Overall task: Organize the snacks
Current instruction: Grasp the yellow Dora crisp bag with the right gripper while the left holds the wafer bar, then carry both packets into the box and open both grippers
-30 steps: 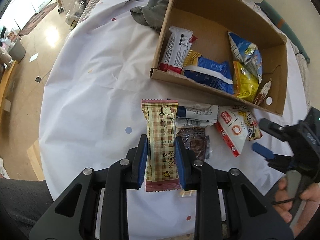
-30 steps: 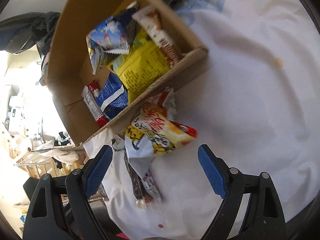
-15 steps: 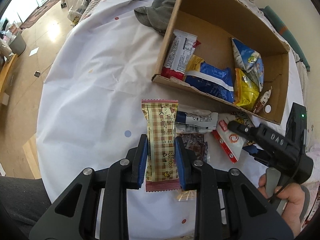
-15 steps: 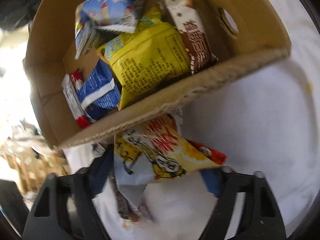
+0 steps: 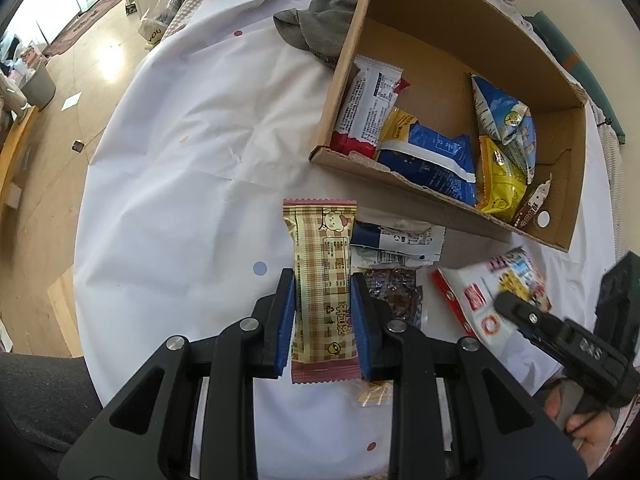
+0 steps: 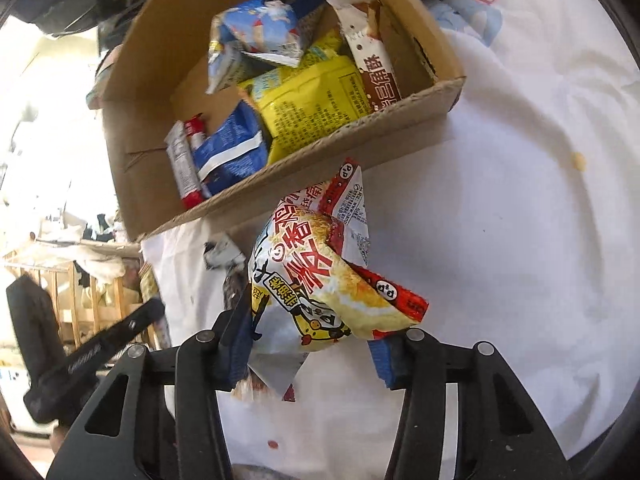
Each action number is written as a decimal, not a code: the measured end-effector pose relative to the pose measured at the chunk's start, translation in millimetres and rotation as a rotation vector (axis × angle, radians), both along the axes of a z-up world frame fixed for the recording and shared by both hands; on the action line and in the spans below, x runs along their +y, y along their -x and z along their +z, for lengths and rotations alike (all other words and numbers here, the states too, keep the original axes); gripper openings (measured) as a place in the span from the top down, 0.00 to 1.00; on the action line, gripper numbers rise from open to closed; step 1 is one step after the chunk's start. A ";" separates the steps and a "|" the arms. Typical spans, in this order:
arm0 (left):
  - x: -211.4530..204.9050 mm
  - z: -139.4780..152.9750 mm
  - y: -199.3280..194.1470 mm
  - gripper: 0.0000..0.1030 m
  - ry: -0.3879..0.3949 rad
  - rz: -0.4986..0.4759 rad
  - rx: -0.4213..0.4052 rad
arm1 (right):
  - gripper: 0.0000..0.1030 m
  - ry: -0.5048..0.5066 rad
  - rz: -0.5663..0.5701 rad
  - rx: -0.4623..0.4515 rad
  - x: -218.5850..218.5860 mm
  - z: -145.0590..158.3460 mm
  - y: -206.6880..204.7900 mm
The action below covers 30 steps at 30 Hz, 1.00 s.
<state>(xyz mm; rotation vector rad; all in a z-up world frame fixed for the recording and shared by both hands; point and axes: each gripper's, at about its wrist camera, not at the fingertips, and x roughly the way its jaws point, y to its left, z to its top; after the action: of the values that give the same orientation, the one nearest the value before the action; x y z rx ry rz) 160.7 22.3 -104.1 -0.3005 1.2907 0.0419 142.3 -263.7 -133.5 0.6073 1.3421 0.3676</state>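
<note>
My left gripper (image 5: 322, 320) is shut on a tan plaid snack bar (image 5: 320, 264) that lies on the white tablecloth, in front of the open cardboard box (image 5: 400, 178). My right gripper (image 6: 308, 356) has its jaws closing on a red, yellow and white chip bag (image 6: 320, 280). The bag bulges between the blue pads, just short of the box's front wall (image 6: 320, 160). In the left wrist view that chip bag (image 5: 476, 296) is blurred at the lower right, with the right gripper's finger across it. Several snack packets lie inside the box.
A white-and-blue packet (image 5: 396, 238) and a dark packet (image 5: 396, 296) lie between the two grippers. A grey cloth (image 5: 320, 28) sits beside the box's far left corner. The round table's edge (image 5: 86, 220) drops to the floor on the left.
The right gripper moved in over the chip bag and its jaws narrowed around it; the bag now bulges and sits crumpled between the pads. The left gripper kept still on the plaid bar.
</note>
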 end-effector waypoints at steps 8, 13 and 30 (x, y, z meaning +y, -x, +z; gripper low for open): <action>4.1 -5.6 2.2 0.78 -0.058 0.013 -0.008 | 0.53 -0.036 0.095 -0.093 13.8 32.8 24.8; 12.0 1.9 8.8 0.78 -0.089 0.045 -0.047 | 0.53 -0.080 0.112 -0.164 20.5 51.4 28.2; -5.3 81.4 -29.8 0.78 -0.121 -0.100 -0.240 | 0.53 -0.019 -0.123 -0.313 -21.5 96.3 -15.5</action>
<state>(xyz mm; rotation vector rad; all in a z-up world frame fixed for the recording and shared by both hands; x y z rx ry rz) 190.5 16.9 -22.7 -0.1322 1.0589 -0.0011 157.9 -285.2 -37.2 0.6168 0.9982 0.3591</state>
